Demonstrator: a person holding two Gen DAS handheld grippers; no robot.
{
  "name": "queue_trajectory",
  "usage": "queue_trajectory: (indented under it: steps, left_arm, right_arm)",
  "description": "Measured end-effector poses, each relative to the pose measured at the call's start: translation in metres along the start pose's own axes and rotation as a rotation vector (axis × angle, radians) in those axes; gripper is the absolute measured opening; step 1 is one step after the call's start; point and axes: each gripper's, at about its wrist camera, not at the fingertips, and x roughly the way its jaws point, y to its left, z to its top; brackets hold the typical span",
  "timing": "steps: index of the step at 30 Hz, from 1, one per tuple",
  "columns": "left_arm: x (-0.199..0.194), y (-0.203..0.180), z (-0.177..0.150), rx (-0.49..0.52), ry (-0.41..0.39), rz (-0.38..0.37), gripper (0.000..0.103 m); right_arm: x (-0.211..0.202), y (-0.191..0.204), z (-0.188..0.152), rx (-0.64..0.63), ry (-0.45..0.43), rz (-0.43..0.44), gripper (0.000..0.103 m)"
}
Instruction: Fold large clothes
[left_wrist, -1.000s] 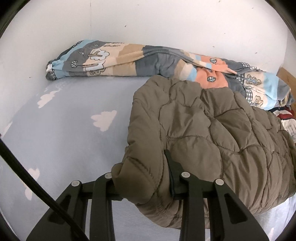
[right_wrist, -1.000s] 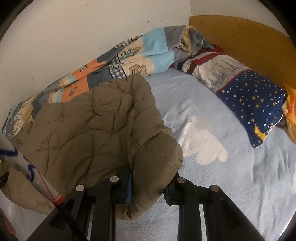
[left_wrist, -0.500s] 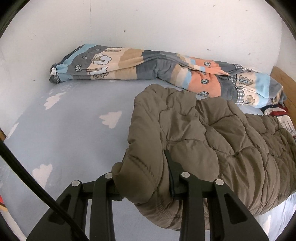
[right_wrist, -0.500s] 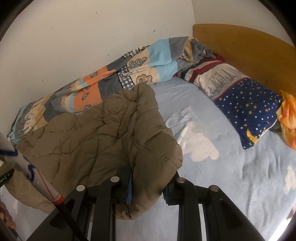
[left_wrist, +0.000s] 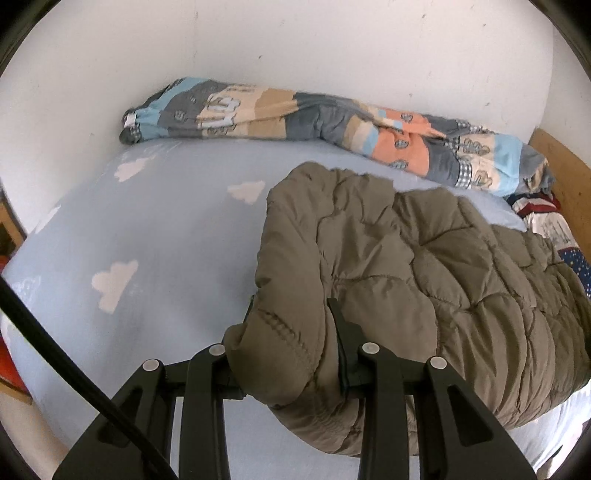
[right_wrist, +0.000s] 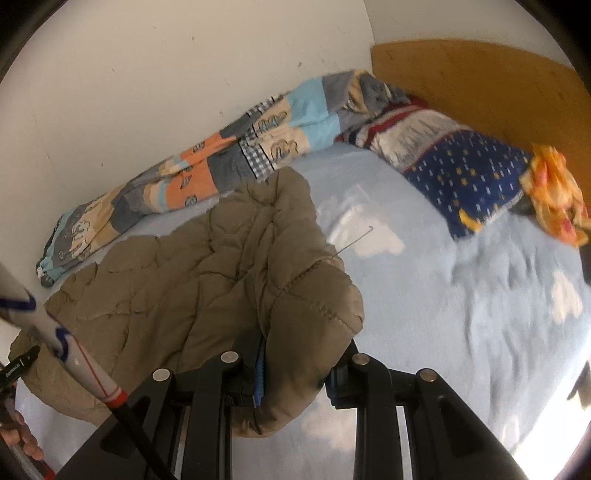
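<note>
the bed (left_wrist: 155, 236) in its cloud-print sheet fills your view, a rolled patchwork quilt (left_wrist: 332, 125) against the wall. your olive quilted jacket (left_wrist: 424, 280) hangs over the sheet, stretched between both tools. left gripper (left_wrist: 291, 354) clamps one corner, right gripper (right_wrist: 295, 358) pinches the other.

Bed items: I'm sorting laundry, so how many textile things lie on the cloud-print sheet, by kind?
Olive quilted puffer jacket: 1
Patchwork cartoon-print rolled blanket: 1
Navy star-print pillow: 1
Orange-yellow crumpled cloth: 1
Total: 4
</note>
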Motion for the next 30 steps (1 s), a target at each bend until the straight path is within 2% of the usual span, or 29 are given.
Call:
queue_trajectory:
  steps: [6,9,11,12,14,16,20,23,26,27,28,30]
  left_arm:
    - [0.024,0.007,-0.033,-0.045,0.064,0.035,0.039]
    - [0.031,0.018,-0.039,-0.117,0.088,0.027,0.050]
    - [0.033,0.031,-0.039,-0.177,0.111,0.022,0.068]
    - [0.034,0.039,-0.039,-0.207,0.128,0.023,0.070]
    - [0.034,0.052,-0.041,-0.268,0.162,-0.015,0.071]
    - [0.030,0.064,-0.042,-0.328,0.190,-0.046,0.071]
    - [0.016,0.073,-0.046,-0.367,0.203,-0.054,0.071]
    - [-0.006,0.074,-0.052,-0.375,0.167,-0.006,0.071]
    - [-0.028,0.063,-0.053,-0.343,0.096,0.066,0.071]
    - [-0.033,0.056,-0.051,-0.324,0.088,0.074,0.071]
    - [-0.037,0.043,-0.047,-0.293,0.084,0.052,0.071]
    - [-0.044,0.020,-0.040,-0.213,0.043,0.035,0.071]
  right_arm:
    - [0.021,-0.021,-0.037,0.050,0.099,-0.021,0.027]
    - [0.035,-0.035,-0.045,0.116,0.148,-0.005,0.029]
    - [0.037,-0.044,-0.047,0.160,0.170,0.019,0.038]
    - [0.037,-0.048,-0.047,0.189,0.186,0.036,0.039]
    - [0.036,-0.057,-0.048,0.242,0.211,0.065,0.048]
    - [0.032,-0.065,-0.049,0.291,0.232,0.091,0.051]
    - [0.014,-0.078,-0.054,0.355,0.245,0.118,0.053]
    - [-0.006,-0.083,-0.057,0.374,0.200,0.091,0.053]
    - [-0.036,-0.074,-0.047,0.288,0.057,0.025,0.053]
    - [-0.044,-0.067,-0.042,0.255,0.007,0.031,0.053]
    - [-0.050,-0.059,-0.038,0.223,-0.029,0.045,0.053]
    - [-0.051,-0.037,-0.030,0.144,-0.045,0.083,0.053]
